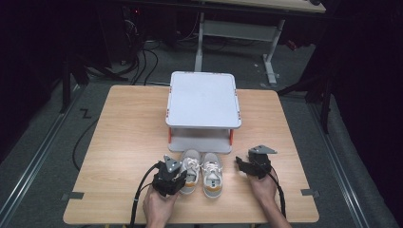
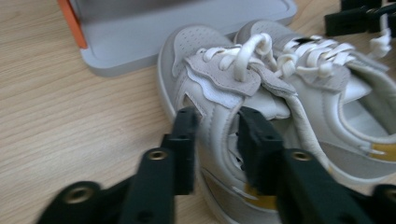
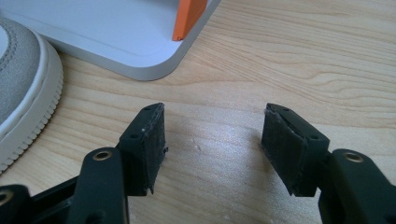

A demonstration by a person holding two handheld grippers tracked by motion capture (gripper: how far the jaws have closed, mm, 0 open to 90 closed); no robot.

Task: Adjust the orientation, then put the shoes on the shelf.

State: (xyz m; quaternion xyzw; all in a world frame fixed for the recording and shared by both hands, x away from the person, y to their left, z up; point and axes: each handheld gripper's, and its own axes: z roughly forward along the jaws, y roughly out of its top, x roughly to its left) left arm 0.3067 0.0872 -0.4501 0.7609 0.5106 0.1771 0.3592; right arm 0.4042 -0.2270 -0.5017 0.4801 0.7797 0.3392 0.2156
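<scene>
A pair of small grey-and-white sneakers with white laces stands side by side near the table's front edge, toes toward a grey stand. My left gripper [image 1: 180, 179] is at the outer side of the left shoe [image 1: 190, 172]. In the left gripper view its jaws straddle the side wall of the left shoe [image 2: 210, 93], one outside and one inside the opening, with my left gripper [image 2: 217, 126] open around it. The right shoe [image 2: 327, 84] lies just beyond. My right gripper [image 3: 212, 140] stands open over bare wood, to the right of the right shoe [image 1: 212, 173].
A grey two-level stand [image 1: 203, 99] with orange posts [image 3: 187, 18] sits mid-table, its lower shelf [image 2: 140, 42] just beyond the shoes' toes. The toe of the right shoe [image 3: 23, 84] is to the left of my right gripper. Bare wood lies on both sides of the stand.
</scene>
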